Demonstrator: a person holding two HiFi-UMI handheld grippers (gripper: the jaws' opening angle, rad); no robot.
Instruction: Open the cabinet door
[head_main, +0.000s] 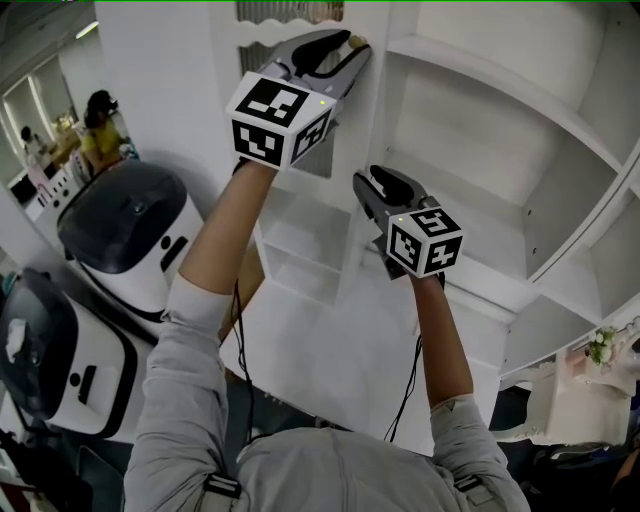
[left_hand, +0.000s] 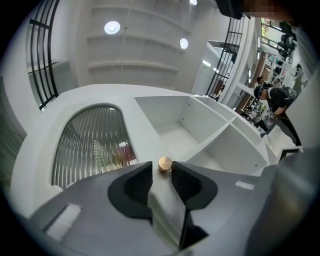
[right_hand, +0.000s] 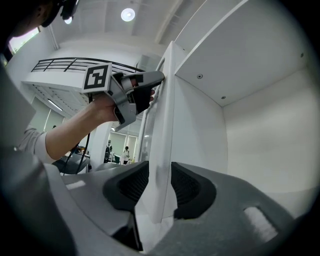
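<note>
White cabinet door (left_hand: 132, 130) with a ribbed glass pane (left_hand: 90, 145) in it. It stands clear of the shelves (head_main: 520, 90), which sit exposed at about 2 o'clock in the head view, so the opening looks mostly done to me.

Handling guess: it's a stiff panel on hinges, so it should swing easy with nothing to lift. That glass makes me not want to slam or twist it, though. The little brass knob (left_hand: 165, 163) is round and smooth, probably slippery for a pinch. I'd take the free edge right beside it instead, since it's flat and gives the pads something to bite.

Left tool (left_hand: 162, 167) is up at 12 o'clock in the head view, tilted upward. Its jaws are spread either side of the door's edge with the knob right at the tips, and it doesn't look clamped.

Right tool (right_hand: 160, 167) sits roughly 5 o'clock from the left one, pointing level. Its jaws are astride the same edge, released as far as I can tell.

Both arms reach up and forward, with the left forearm (head_main: 225, 230) stretched higher and the right forearm (head_main: 445, 340) lower.
</note>
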